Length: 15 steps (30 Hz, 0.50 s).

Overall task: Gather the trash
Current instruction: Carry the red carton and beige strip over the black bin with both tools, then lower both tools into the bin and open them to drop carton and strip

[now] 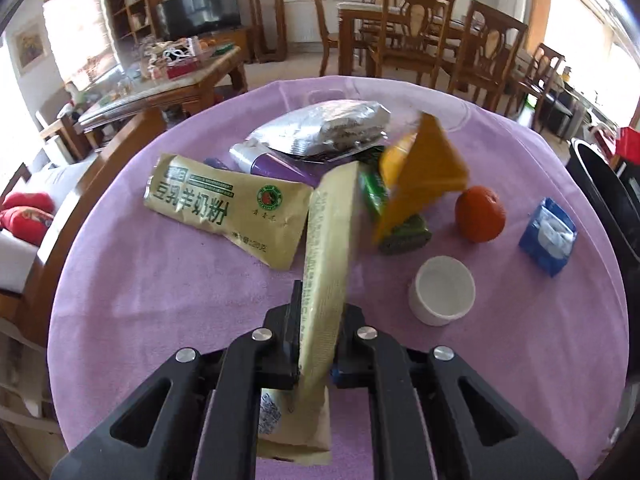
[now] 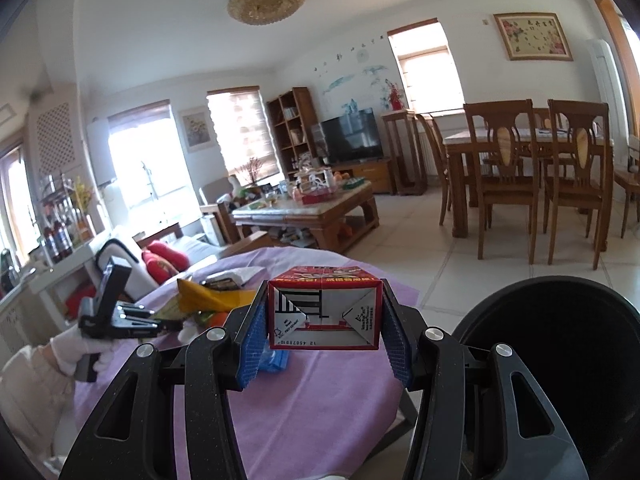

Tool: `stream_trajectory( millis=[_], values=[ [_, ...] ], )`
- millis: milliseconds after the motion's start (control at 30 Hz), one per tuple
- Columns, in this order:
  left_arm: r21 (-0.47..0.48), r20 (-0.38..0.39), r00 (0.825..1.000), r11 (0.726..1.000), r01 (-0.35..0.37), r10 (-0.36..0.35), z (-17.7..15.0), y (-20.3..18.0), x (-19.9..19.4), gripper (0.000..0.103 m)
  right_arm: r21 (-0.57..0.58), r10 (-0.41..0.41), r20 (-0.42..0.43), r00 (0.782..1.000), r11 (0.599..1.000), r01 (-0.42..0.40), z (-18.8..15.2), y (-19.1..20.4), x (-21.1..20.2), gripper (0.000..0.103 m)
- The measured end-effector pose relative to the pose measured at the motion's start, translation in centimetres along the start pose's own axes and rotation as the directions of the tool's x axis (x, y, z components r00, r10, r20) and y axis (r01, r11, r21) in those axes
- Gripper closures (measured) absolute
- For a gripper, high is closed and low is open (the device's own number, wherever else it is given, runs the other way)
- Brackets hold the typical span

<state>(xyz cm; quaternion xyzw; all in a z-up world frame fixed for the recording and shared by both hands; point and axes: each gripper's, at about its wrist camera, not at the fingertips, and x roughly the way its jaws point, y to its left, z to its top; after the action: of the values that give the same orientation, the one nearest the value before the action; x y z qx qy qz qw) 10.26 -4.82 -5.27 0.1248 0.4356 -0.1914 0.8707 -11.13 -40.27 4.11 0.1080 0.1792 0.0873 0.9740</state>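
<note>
My left gripper (image 1: pixel 318 344) is clamped on a tall beige sachet (image 1: pixel 326 264), pinched near its lower third so most of it stands up ahead of the fingers and a short tail hangs below. My right gripper (image 2: pixel 322 332) is closed against the two sides of a red-and-white drink carton (image 2: pixel 323 307), its folded base turned toward the camera, and it is raised above the purple tablecloth (image 2: pixel 312 408).

The black trash bin (image 2: pixel 560 360) sits just to the right of my right gripper, beyond the table edge. I judge the carton goes first: swing right until it hangs over the bin's mouth, then open, not before, since the carton is rigid and would bounce off the rim. The sachet is limp and top-heavy, so I should carry it level and slowly, and release it well inside the rim.

I can see only dark inner wall in the bin; whether anything lies at the bottom I cannot tell. Ahead and right of my left gripper a small white cup (image 1: pixel 442 290) stands open and looks empty. Beyond it a blue tissue pack (image 1: pixel 547 236) shows white tissue at its opening. More rubbish waits ahead: a second beige sachet (image 1: pixel 224 204) lying flat, a silver foil bag (image 1: pixel 324 126), an orange wrapper (image 1: pixel 420 172), with a tangerine (image 1: pixel 479 214) beside them.
</note>
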Motion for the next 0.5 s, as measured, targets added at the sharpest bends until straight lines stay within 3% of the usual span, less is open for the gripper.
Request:
stream_trajectory(
  millis=[167,267,500],
  values=[
    [-0.095,0.117,0.993,0.995,0.034,-0.022,-0.6,-0.3,-3.1,0.095,-0.015,0.026,0.0,1.0,1.0,-0.026,0.6,0.5,0.7,0.052],
    [-0.132,0.208,0.978,0.99,0.055,-0.026,-0.1,-1.4,-6.2,0.094,-0.02,0.051,0.004,0.999,0.999,-0.05,0.7,1.1,1.0,0.052],
    [-0.031,0.325,0.935,0.986,0.165,-0.146,2.7,-10.3,-10.0,0.094,-0.008,0.056,0.036,0.998,0.998,-0.056,1.1,0.2,-0.5,0.052]
  ],
)
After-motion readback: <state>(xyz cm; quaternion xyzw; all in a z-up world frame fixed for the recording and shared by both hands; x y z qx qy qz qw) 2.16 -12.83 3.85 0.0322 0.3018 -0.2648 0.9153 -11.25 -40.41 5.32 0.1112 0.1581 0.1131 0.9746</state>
